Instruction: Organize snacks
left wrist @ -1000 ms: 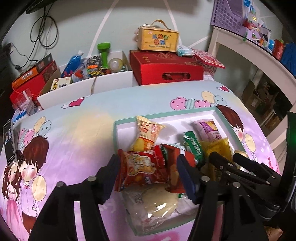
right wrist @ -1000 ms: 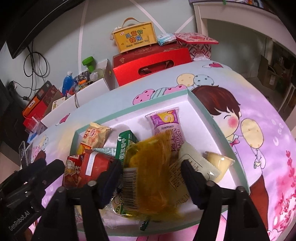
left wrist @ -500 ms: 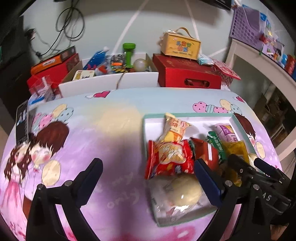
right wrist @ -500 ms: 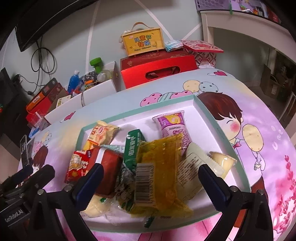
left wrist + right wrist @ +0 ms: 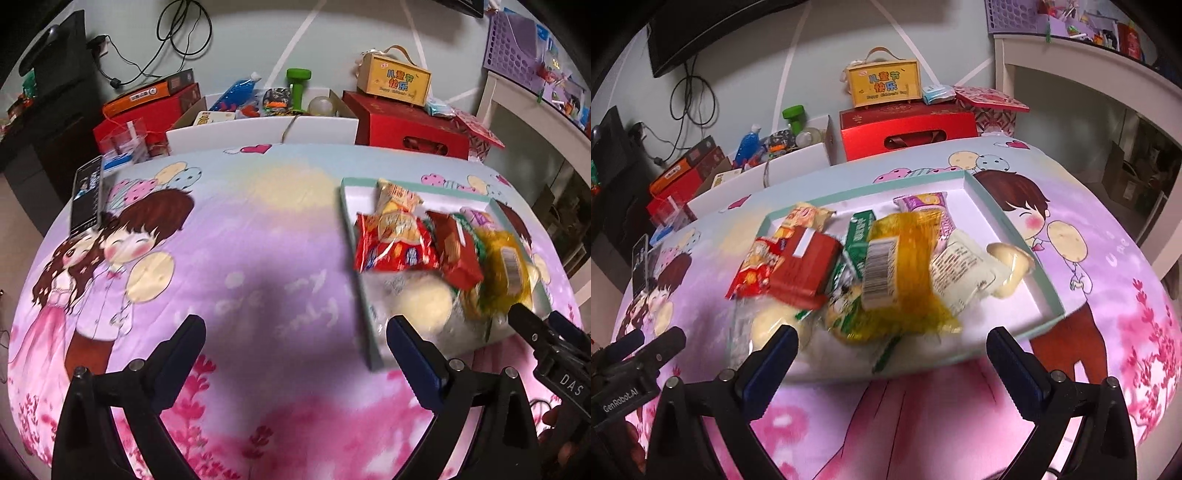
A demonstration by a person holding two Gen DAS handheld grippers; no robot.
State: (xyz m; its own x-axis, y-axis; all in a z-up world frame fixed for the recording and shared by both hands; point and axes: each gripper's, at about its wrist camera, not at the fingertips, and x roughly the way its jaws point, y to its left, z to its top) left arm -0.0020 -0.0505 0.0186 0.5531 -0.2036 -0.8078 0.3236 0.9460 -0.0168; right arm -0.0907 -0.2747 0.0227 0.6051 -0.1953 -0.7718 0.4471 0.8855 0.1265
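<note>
A shallow white tray with a teal rim [image 5: 349, 218] [image 5: 1015, 225] lies on the cartoon-print tablecloth and holds several snack packs. Among them are a red chip bag [image 5: 395, 245] [image 5: 753, 271], a red box [image 5: 456, 254] [image 5: 807, 266], a yellow pack [image 5: 504, 266] [image 5: 905, 273], a green pack [image 5: 860, 236], a pale bun in clear wrap [image 5: 424, 301] and a jelly cup [image 5: 1010, 264]. My left gripper [image 5: 295, 334] is open and empty over the bare cloth left of the tray. My right gripper [image 5: 892, 345] is open and empty at the tray's near edge.
At the table's back stand a white box of odds and ends [image 5: 266, 122], a red gift box [image 5: 406, 122] with a yellow case [image 5: 393, 79] on it, and red cartons [image 5: 147, 107]. A phone [image 5: 86, 192] lies at the left edge. A white shelf [image 5: 1089, 74] is right.
Both grippers opened wide, let go of the snack packs and pulled back from the tray. The left gripper swung left over the bare cloth.
</note>
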